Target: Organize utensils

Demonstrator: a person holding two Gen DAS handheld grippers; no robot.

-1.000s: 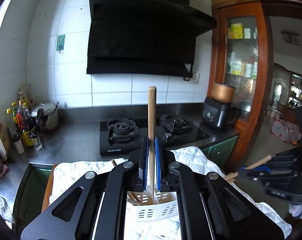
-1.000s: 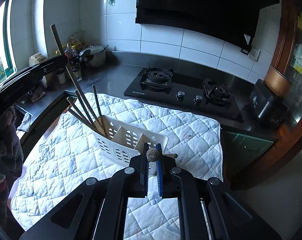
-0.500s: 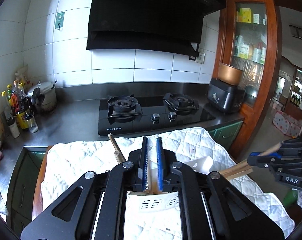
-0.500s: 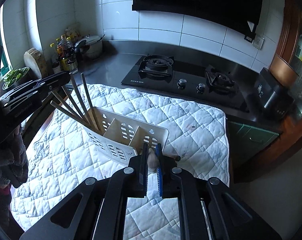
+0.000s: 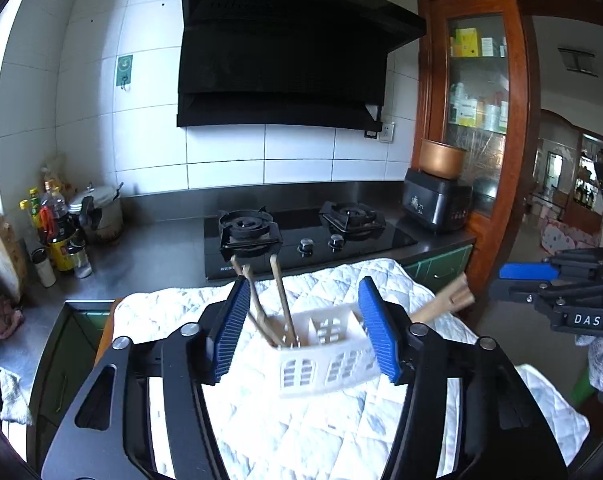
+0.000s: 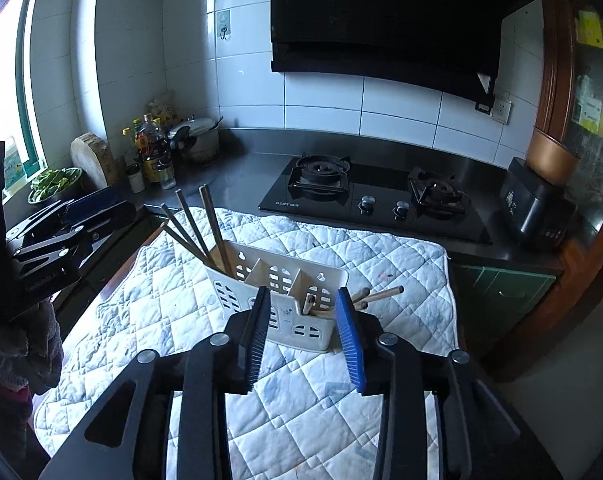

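Observation:
A white slotted utensil caddy [image 6: 285,292] stands on a white quilted mat [image 6: 173,304]; it also shows in the left wrist view [image 5: 325,352]. Several wooden chopsticks [image 6: 197,228] lean in its left compartment, also seen in the left wrist view [image 5: 279,300]. Wooden-handled utensils [image 6: 375,294] stick out of its right compartment, also visible in the left wrist view [image 5: 441,304]. My left gripper [image 5: 303,320] is open and empty just in front of the caddy. My right gripper [image 6: 303,320] is open and empty at the caddy's right end.
A black gas hob [image 6: 365,196] lies behind the mat on the steel counter. Bottles [image 6: 153,152], a pot [image 6: 195,140] and a chopping block [image 6: 93,164] stand at the back left. A black appliance [image 6: 537,208] stands at the right by a wooden cabinet.
Both grippers have opened. The left one let go of the wooden stick, now in the caddy's left compartment. The right one let go of the wooden handle, now in the right compartment.

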